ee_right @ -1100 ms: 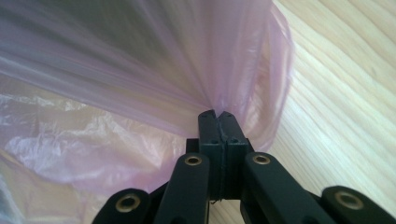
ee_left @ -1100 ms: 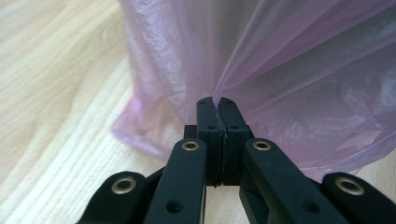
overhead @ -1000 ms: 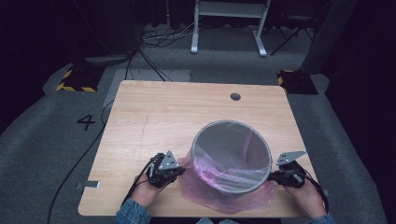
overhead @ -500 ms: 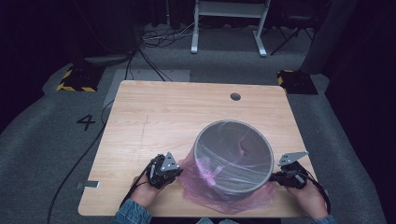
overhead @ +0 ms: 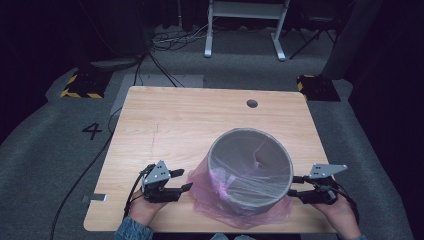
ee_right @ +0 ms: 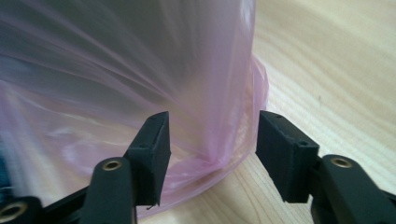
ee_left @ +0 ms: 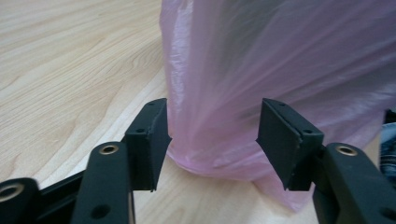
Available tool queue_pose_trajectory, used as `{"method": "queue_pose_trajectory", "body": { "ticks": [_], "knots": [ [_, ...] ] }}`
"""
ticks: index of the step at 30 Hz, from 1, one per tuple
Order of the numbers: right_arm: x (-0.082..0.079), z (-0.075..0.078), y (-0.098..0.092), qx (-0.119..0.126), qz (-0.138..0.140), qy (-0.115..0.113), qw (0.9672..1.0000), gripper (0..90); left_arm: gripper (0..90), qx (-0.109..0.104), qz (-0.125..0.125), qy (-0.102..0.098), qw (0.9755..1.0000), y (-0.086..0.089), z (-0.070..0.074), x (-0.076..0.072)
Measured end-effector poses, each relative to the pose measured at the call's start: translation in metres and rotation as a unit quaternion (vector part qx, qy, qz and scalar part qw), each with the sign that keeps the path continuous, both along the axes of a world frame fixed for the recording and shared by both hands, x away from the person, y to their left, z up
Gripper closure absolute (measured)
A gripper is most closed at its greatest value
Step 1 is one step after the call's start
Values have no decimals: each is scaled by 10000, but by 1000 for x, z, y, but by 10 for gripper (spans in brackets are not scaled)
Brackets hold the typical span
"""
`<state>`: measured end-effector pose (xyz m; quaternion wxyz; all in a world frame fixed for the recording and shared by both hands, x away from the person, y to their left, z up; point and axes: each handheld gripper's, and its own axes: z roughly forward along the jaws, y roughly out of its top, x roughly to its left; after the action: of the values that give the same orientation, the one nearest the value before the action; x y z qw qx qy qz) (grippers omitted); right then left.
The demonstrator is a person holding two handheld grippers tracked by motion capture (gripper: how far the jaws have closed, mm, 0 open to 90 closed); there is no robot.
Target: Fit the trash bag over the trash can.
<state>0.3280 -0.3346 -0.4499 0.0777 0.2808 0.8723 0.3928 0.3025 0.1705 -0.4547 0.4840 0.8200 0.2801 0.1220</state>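
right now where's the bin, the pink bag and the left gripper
bin [overhead: 248, 134]: high view, far part of its grey rim
pink bag [overhead: 200, 176]: high view, skirt hanging down outside the bin's left side
left gripper [overhead: 182, 180]: high view, midway between its open fingertips

One mark can be read from here: a dark figure "4" [overhead: 92, 131] on the grey floor [overhead: 45, 150], lying off the table [overhead: 165, 120] at about nine o'clock from the tabletop's middle, just outside its left edge. Farther back, at about ten o'clock, a floor block [overhead: 80, 86] carries yellow and black hazard stripes, a warning pattern with no words on it. A like block [overhead: 317, 86] sits at about two o'clock; any striping there is too dark to make out. The two gripper views carry no lettering.
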Motion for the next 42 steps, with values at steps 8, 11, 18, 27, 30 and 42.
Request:
{"method": "queue_pose_trajectory", "body": {
  "ticks": [8, 11, 18, 27, 30, 42],
  "knots": [
    [-7, 44, -13, 590, -161, -340, 9976, 402, 414, 372, 497, 8, 9981, 15, -8, 0],
    [-5, 61, -17, 751, -103, -422, 9962, 422, 415, 375, 635, 59, 9973, 20, -10, -1],
    [1, 94, -13, 962, -97, -434, 9944, 454, 417, 714, 1056, 203, 9916, 32, -19, -2],
    [8, 124, 10, 966, -110, -891, 9913, 266, 418, 905, 1516, 470, 9832, 50, -30, -3],
    [14, 131, 16, 903, -43, -888, 9919, 219, 419, 1021, 1560, 485, 9813, 54, -33, -3],
    [28, 144, 52, 658, -153, -564, 9961, 119, 418, 1091, 1711, 643, 9771, 61, -40, 0]
  ]
}}
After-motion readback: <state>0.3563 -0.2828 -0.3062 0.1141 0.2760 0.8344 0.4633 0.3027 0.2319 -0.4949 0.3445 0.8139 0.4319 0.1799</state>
